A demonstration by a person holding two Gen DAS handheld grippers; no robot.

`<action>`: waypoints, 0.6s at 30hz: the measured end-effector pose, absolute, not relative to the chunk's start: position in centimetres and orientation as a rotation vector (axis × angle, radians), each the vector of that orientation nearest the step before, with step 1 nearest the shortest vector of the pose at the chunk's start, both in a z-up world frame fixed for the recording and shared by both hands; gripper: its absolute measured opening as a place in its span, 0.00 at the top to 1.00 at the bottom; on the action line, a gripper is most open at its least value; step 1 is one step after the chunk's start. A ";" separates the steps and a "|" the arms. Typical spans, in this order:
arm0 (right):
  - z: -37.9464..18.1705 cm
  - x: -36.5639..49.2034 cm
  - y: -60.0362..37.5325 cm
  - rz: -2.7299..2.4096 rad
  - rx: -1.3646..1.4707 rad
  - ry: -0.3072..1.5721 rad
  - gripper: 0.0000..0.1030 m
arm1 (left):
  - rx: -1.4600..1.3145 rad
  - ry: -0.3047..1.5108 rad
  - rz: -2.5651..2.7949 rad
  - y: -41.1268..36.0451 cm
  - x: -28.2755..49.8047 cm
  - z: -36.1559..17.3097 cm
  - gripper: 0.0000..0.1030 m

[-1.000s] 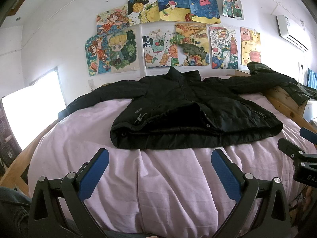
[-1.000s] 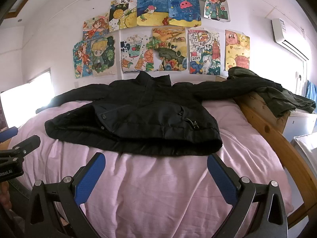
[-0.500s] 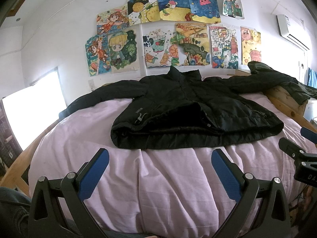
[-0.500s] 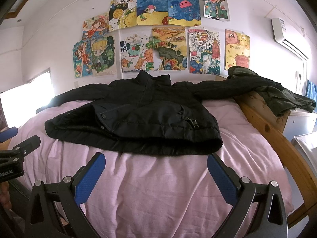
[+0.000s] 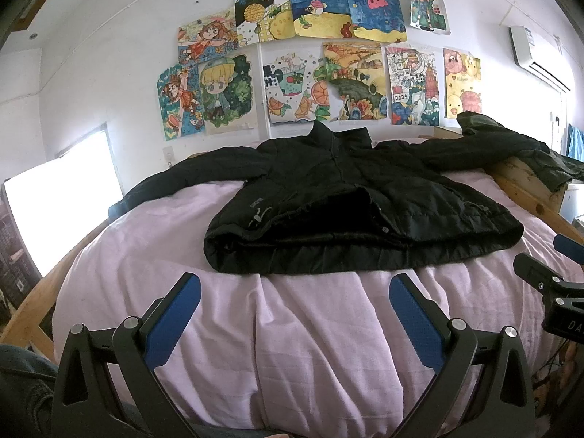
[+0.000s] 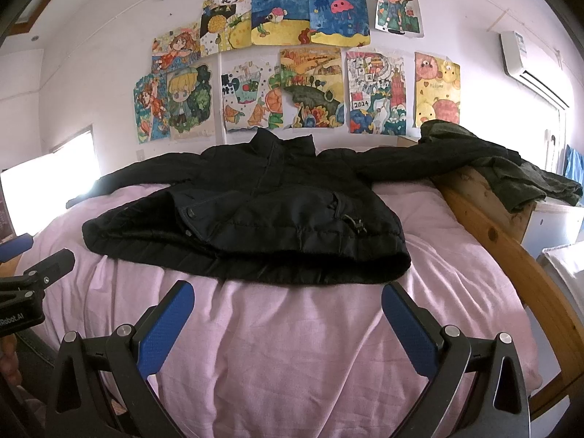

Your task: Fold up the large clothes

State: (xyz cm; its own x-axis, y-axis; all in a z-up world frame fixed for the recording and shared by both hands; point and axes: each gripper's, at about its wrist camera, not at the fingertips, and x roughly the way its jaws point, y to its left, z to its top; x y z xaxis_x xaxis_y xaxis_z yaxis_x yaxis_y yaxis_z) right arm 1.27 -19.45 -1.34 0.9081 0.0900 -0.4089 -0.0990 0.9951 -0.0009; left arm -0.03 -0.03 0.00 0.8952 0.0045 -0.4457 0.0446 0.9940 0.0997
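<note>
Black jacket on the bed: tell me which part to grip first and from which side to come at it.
Grip the black jacket by its sleeves, which lie spread out to each side. The left gripper would likely take the sleeve stretched towards the window, coming from that outer side, jaws across its flat width. The right gripper suits the opposite sleeve, which runs onto the wooden bed frame.

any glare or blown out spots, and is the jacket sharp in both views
Left wrist view: the window is blown out white, while the black jacket is sharp but dark. Right wrist view: the same window glares at the left edge; straight walls bow from fisheye distortion.
</note>
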 end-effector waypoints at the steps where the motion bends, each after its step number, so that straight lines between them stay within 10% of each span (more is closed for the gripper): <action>1: -1.3 1.5 -19.3 0.097 -0.021 0.423 0.00 | 0.109 0.461 -0.022 0.0 0.0 0.0 0.01; 18: -1.9 1.7 -20.0 0.095 -0.014 0.428 0.00 | 0.117 0.459 -0.016 0.9 -0.3 0.2 0.02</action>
State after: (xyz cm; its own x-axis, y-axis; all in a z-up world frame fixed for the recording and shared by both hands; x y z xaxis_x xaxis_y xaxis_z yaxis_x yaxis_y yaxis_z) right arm 1.75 -20.01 -1.92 0.9054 0.0892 -0.4150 -0.0949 0.9955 0.0069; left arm -0.33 0.90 0.22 0.8963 0.0111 -0.4433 0.0416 0.9932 0.1091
